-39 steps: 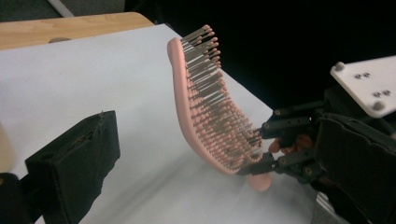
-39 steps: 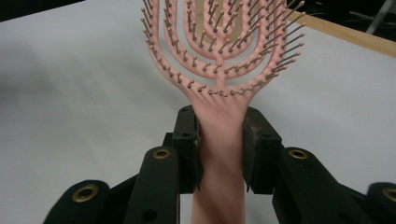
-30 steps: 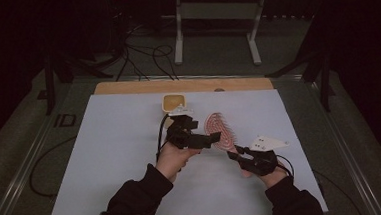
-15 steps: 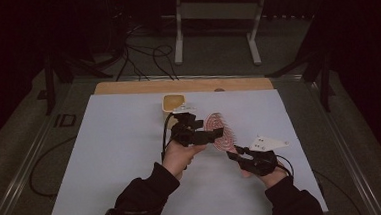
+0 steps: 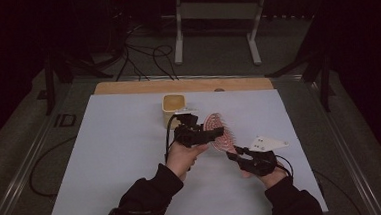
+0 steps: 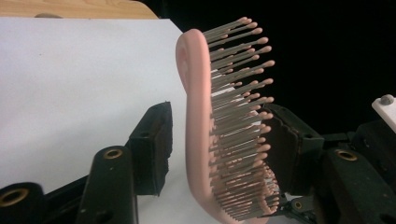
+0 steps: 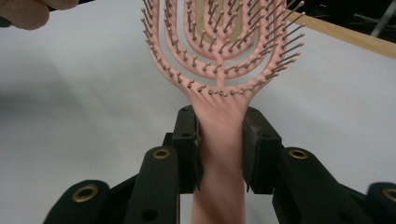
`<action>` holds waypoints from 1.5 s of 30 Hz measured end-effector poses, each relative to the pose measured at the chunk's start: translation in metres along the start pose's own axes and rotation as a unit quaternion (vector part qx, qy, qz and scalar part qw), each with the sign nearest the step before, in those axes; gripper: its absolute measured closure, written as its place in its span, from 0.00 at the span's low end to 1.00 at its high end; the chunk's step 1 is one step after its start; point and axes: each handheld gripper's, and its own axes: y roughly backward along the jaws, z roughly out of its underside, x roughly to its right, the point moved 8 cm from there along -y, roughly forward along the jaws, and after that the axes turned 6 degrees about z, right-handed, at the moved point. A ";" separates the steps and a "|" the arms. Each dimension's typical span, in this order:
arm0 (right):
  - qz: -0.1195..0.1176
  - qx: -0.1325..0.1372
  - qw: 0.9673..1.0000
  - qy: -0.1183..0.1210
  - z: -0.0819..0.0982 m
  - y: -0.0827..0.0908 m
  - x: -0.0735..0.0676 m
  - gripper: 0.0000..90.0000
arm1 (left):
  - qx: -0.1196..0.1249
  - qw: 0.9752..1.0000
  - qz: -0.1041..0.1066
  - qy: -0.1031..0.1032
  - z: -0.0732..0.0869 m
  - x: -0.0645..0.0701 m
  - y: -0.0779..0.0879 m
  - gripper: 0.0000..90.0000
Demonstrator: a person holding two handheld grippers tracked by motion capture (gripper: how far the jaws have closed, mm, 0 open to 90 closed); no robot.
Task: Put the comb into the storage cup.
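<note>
A: Above the middle of the desk [image 5: 116,157], a pink hairbrush [image 5: 219,133] hangs between the two claws; why is it held up there rather than lying flat?

B: The right claw [image 7: 219,144] is clenched on the handle, its pads pressed to either side just below where the head fans out; gripped at that point the brush stands clear of the white surface; that leaves its head free for the other claw to reach.

A: And the left claw [image 6: 217,154]?

B: Its jaws stand apart, one on the smooth back of the head and one on the bristle side; in the left gripper view there is a gap between the back and the near pad, while the far pad sits close against the bristle tips; so it brackets the head without yet grasping it; whether the far pad actually touches the bristles cannot be told.

A: So a handover is being lined up?

B: That is a fair guess; the brush is turned edge-on to the left claw so the jaws can close across its thin dimension.

A: What else sits nearby?

B: A yellow cup [image 5: 174,106] stands just behind the left claw, apart from the brush; it may be where the brush belongs.
</note>
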 end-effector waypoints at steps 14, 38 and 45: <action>0.004 -0.001 1.000 0.005 0.000 0.000 0.000 0.78 | 0.006 0.999 0.033 0.013 -0.001 0.006 -0.003 0.70; -0.009 0.016 1.000 -0.017 -0.003 0.001 -0.002 0.57 | 0.008 0.998 0.042 -0.045 -0.012 0.029 0.001 0.73; -0.012 0.016 0.999 -0.027 -0.003 -0.001 -0.004 0.39 | 0.007 0.997 0.042 -0.063 -0.015 0.033 0.004 0.73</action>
